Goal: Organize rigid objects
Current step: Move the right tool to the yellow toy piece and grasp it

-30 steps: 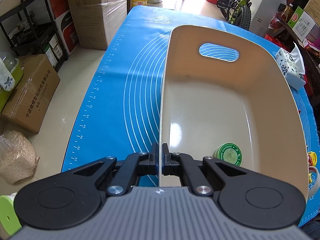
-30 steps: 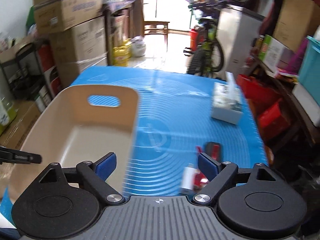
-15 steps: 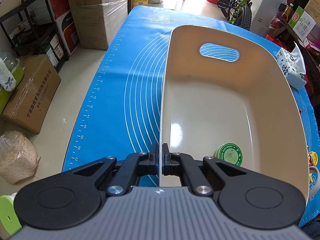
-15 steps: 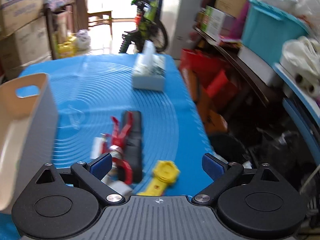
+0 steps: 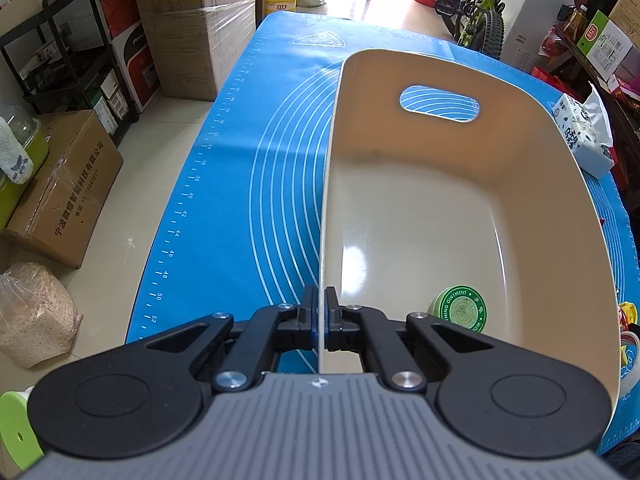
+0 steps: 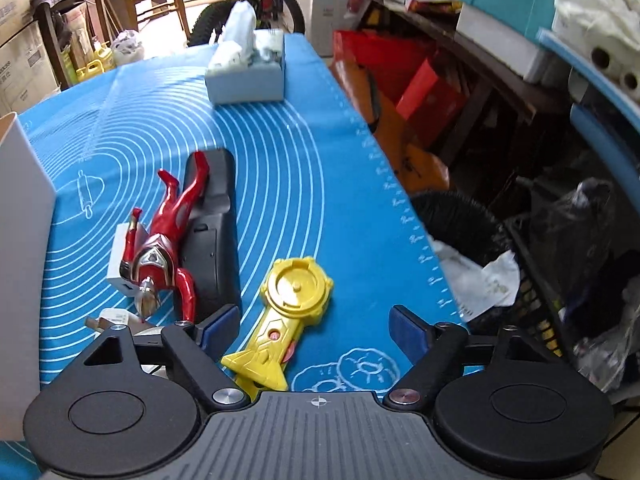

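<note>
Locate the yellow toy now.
Right wrist view: yellow toy lies on the blue mat, between the open right gripper fingers, just right of the black device.

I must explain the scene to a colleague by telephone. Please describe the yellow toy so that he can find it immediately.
On the blue mat, right of the beige bin, lies a cluster of items. The yellow toy is the rightmost, beside the black case, between the open right gripper's fingers. Only it is yellow, with a round head and pointed handle.

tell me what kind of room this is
Most likely a room in a home used partly for storage. Stacked cardboard boxes line the wall, a bicycle is parked on the tiled floor, and the table wears a blue baking mat with a tissue box on it.
</note>
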### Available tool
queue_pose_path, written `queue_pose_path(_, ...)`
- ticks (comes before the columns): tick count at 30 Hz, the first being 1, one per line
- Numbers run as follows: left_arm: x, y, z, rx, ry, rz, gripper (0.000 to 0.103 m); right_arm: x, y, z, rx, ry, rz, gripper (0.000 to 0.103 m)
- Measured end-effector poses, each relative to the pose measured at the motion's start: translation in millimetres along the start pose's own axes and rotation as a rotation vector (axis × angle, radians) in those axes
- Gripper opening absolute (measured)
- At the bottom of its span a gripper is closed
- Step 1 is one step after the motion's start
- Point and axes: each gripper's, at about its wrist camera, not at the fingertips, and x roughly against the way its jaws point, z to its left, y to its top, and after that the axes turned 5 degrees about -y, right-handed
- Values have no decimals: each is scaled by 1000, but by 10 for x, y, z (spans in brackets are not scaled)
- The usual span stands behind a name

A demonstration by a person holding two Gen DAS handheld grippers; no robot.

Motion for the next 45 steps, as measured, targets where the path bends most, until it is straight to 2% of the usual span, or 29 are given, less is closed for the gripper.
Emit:
queue_pose_path(10, 2, -6, 32, -5, 7, 3, 5, -222, 49, 31, -55, 33, 10, 79)
queue_pose_path(15, -1, -5, 33, -6, 8, 3, 5, -342, 53, 31, -80, 38, 32, 71)
queue_pose_path(21, -5, -4, 22, -8, 12, 4, 6, -361, 32, 68, -61, 17, 8, 67)
queue_pose_path(25, -5, -4, 22, -8, 12, 4, 6, -352, 27, 82, -55, 17, -7, 60)
queue_pose_path(27, -5, -5, 21, -9, 13, 5, 6, -337, 26, 99, -47, 21, -14, 53)
queue_pose_path(29, -6, -4, 20, -8, 13, 5, 6, -331, 25, 111, -42, 15, -18, 53)
queue_pose_path(45, -8, -7, 19, -9, 12, 6, 6, 75, -108, 33, -42, -66, -208, 52)
